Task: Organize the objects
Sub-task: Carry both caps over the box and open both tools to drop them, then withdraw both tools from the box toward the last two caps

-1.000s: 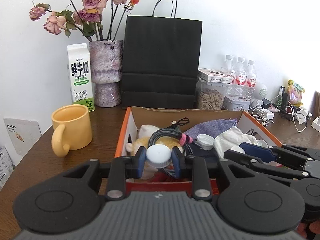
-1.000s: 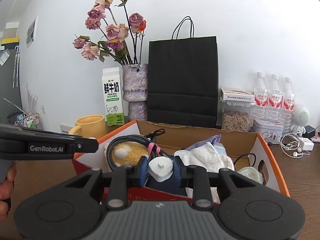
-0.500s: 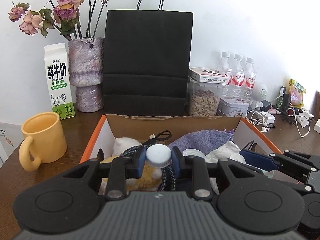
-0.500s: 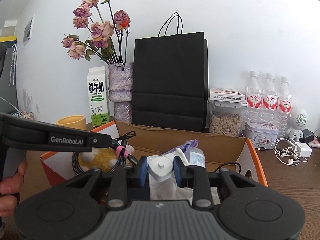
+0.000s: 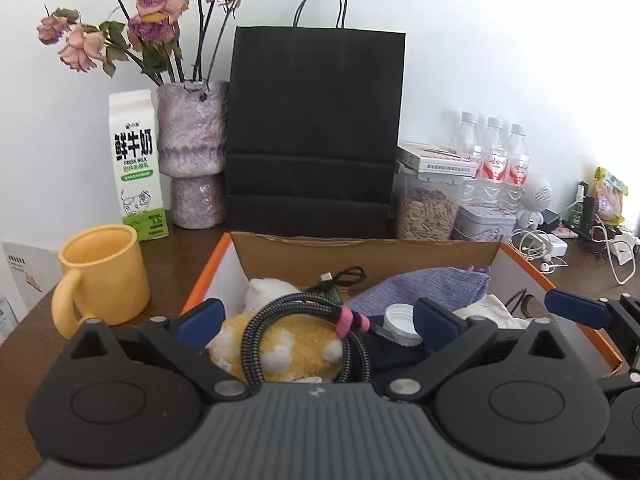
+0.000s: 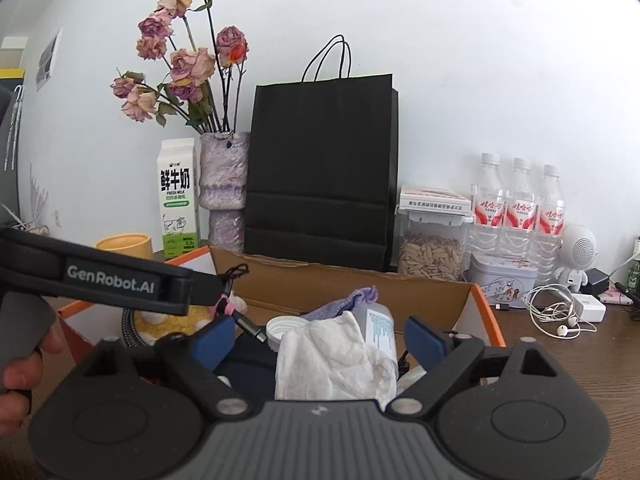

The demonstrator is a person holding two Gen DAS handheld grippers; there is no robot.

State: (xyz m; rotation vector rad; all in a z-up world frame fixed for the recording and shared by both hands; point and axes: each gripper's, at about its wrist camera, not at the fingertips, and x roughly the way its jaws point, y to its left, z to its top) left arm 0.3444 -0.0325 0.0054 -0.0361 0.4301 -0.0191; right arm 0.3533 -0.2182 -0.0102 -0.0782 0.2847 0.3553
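1. Half a second ago each claw was clenched on a small white piece, a round cap in the left and a knobbed cap in the right; now the left claw (image 5: 316, 318) and the right claw (image 6: 318, 340) both stand spread wide with nothing between their blue pads
2. A white ribbed screw cap (image 5: 400, 322) now lies inside the orange-edged cardboard box (image 5: 360, 250) on the brown wooden tabletop (image 5: 24, 344), its hollow side turned up, just beside the left claw's right-hand pad
3. In the right wrist view a crumpled white cloth (image 6: 336, 360) covers part of a translucent plastic bottle (image 6: 380, 330), so its lower end is hidden; the bottle looks to be leaning, long axis roughly up and away from the camera
4. The grey braided cable coil (image 5: 304, 334) lies over a yellow plush toy (image 5: 300, 348), whose lower part the left claw's body cuts off
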